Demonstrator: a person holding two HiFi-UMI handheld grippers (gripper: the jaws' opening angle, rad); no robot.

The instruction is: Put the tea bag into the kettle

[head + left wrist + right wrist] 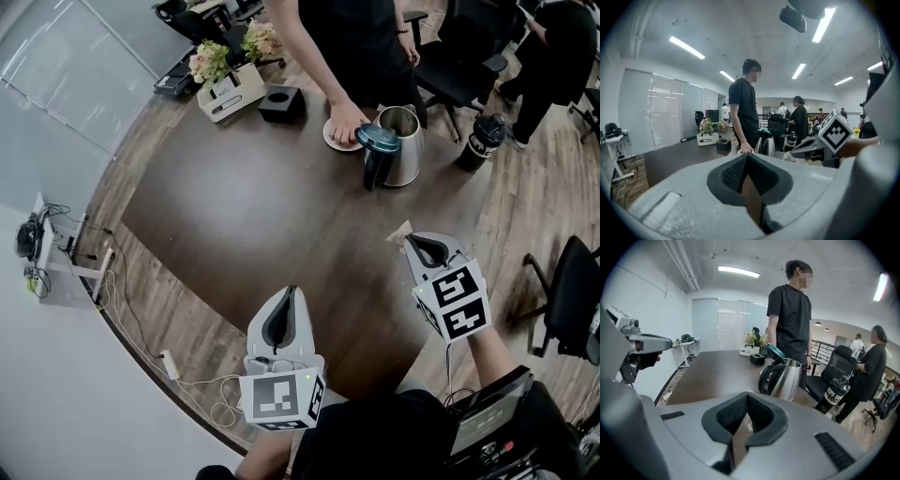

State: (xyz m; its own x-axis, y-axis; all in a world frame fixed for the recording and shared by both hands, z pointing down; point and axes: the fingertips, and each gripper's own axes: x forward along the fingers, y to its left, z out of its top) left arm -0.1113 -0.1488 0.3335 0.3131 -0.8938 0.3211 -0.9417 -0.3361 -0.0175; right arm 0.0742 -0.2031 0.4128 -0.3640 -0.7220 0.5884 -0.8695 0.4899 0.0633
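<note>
A steel kettle [401, 148] stands at the far right of the dark table [234, 216], its teal lid [380, 139] flipped open; it also shows in the right gripper view [785, 378] and the left gripper view [766, 144]. My right gripper [410, 238] hovers short of the kettle, shut on a pale tea bag [401, 231] that sticks out at its tip; a whitish bit of the tea bag [748, 424] shows between the jaws. My left gripper [292, 292] is over the table's near edge, shut and holding nothing.
A person stands at the far side with a hand [349, 124] on a saucer [330, 139] beside the kettle. A flower box [230, 82] and a black box [281, 101] sit at the far edge. A dark bottle [480, 141] and office chairs [459, 66] stand to the right.
</note>
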